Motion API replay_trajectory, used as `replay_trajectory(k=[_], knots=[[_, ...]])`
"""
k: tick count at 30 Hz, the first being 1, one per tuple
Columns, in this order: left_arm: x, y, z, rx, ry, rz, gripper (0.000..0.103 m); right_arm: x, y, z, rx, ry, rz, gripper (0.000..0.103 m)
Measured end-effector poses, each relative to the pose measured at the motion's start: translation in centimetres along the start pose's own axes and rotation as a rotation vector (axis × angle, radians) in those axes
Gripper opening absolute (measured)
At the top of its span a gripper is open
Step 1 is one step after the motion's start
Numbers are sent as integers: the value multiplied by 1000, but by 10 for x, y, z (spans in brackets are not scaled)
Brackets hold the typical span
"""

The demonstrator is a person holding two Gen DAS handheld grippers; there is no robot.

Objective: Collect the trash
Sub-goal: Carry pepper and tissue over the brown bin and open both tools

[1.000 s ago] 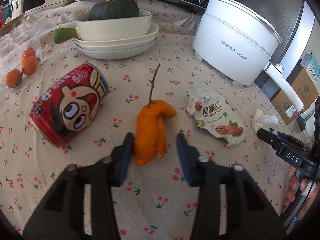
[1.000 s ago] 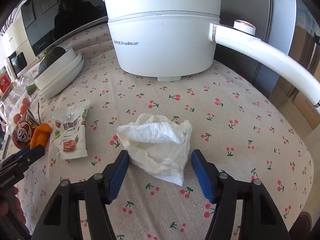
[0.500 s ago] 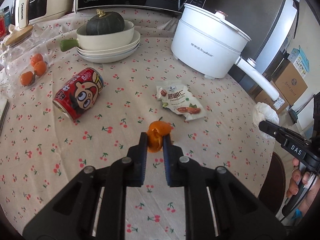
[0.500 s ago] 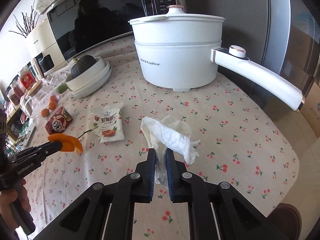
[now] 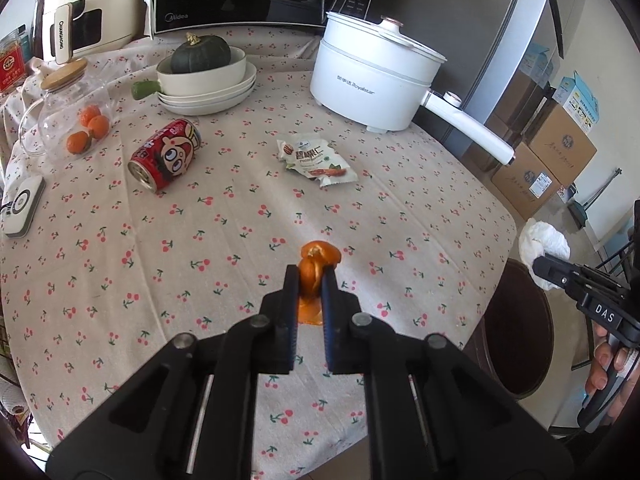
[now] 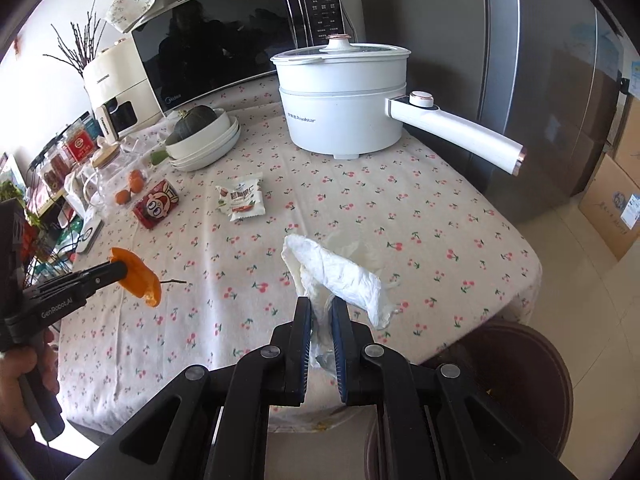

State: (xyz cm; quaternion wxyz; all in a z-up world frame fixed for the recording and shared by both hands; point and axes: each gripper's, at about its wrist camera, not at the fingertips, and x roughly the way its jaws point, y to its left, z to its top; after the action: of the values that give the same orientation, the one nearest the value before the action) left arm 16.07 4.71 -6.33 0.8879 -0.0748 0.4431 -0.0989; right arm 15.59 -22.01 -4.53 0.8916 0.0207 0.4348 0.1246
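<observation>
Above the cherry-print tablecloth (image 5: 168, 264), an orange peel (image 5: 316, 266) was found clamped in the closed left gripper (image 5: 310, 280), clear of the cloth. A crumpled white tissue (image 6: 340, 276) was pinched in the closed right gripper (image 6: 320, 308), likewise lifted. A snack wrapper (image 5: 316, 160) and a red can (image 5: 166, 154) were left lying on the table.

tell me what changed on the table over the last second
Both grippers closed and lifted. The left gripper took hold of the orange peel and raised it off the tablecloth; the right gripper did the same with the crumpled tissue. The red can, snack packet and white pot stayed where they were.
</observation>
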Motion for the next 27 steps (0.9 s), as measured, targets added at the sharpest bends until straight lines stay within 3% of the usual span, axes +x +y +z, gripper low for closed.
replay_trajectory(k=[4, 11, 27], knots=[[-10, -20, -6, 27, 5, -48, 11, -12, -9, -18, 32, 56, 4, 11], [-9, -81, -19, 153, 23, -121, 11, -32, -44, -42, 73, 76, -20, 11], [40, -218, -56, 332, 147, -298, 11, -56, -138, -93, 206, 143, -113, 11]])
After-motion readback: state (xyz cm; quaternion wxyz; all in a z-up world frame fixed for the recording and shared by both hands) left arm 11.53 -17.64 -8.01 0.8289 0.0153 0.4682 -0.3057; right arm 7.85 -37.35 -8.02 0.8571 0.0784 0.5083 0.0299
